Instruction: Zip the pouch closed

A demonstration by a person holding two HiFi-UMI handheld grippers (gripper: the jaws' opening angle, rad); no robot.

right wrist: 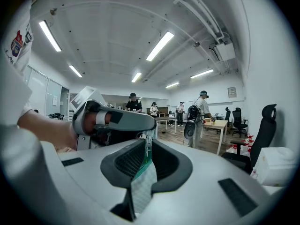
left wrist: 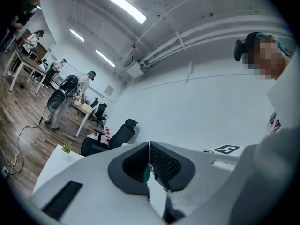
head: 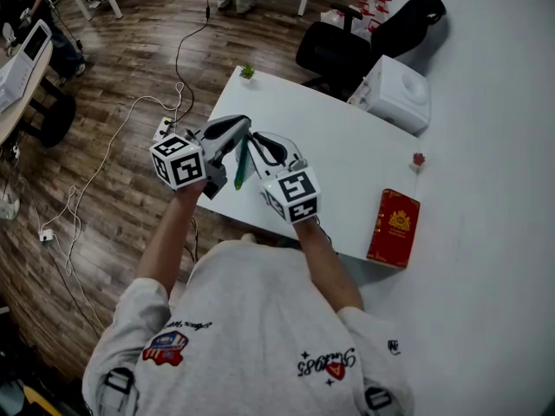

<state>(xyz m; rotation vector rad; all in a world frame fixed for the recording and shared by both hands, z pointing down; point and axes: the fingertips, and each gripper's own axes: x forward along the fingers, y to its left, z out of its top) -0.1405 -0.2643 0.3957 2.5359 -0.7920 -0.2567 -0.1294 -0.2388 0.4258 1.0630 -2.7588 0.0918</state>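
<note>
I have the pouch [head: 240, 170] lifted clear of the worktop [head: 347, 154], hanging between both claws over its near corner. The left claw [left wrist: 149, 149] is pressed together on one edge of the pouch, with a strip of pale mesh and a sliver of green trim caught between its pads. The right claw [right wrist: 146, 153] is pinching the mesh too, and a small metal piece that I take for the zip pull [right wrist: 147, 139] sits right at its tips, facing the left claw.

I judge the zip is not yet run along. To do this well, the left claw should act only as an anchor: a firm, level hold, no twisting. I want the right claw gripping the pull itself rather than loose fabric, so I would check that before drawing. Then I draw straight along the line of the teeth, away from the anchor, with the pouch edge taut between the two claws so the mesh does not bunch. The main risk is mesh snagging in the slider, and if it binds I ease off rather than tug.
</note>
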